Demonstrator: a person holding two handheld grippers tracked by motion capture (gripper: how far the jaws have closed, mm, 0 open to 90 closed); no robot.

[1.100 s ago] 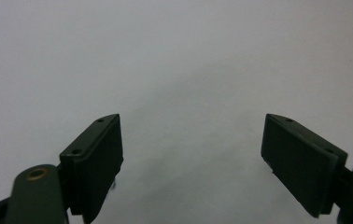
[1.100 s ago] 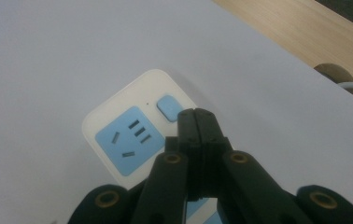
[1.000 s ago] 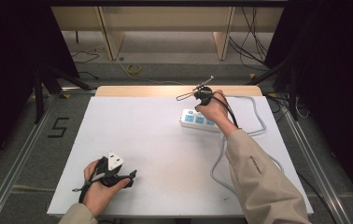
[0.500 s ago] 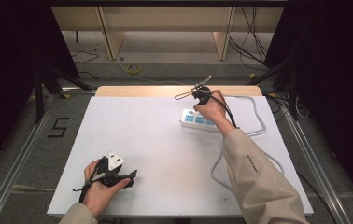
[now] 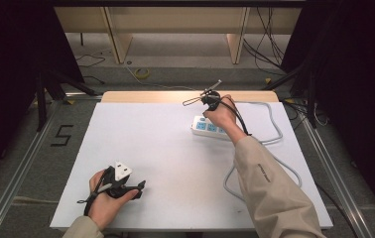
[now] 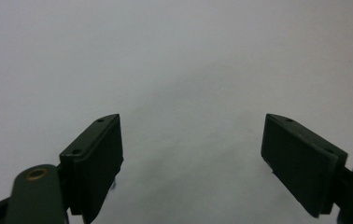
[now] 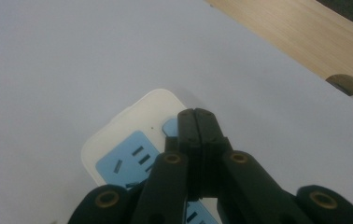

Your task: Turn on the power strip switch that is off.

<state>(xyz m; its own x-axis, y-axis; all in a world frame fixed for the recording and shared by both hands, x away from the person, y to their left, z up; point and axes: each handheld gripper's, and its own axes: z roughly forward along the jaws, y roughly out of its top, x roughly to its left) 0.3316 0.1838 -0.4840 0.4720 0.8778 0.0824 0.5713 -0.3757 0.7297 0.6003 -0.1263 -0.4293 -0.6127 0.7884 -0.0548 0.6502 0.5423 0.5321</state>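
The right gripper [image 7: 196, 122] hangs directly over the power strip [image 5: 210, 129], its jaws clenched tight together with nothing between them, the tips pointing down at the strip's end button. In the right gripper view the strip lies just beneath and runs off toward 7 o'clock from the jaw tips, so the coming press looks like a short straight drop rather than any sideways reach. Seen from the high view, the strip sits on the white worktop [image 5: 165, 148] at about 1 o'clock from the centre, its long axis running from 10 o'clock to 4 o'clock, and its grey cable [image 5: 275, 124] loops away at 3 o'clock. The right hand is far the nearer. The left gripper [image 5: 126, 186] rests well apart at 7 o'clock, its jaws released and spread wide over bare worktop. The strip is a white, round-cornered bar with pale blue socket faces in a row.
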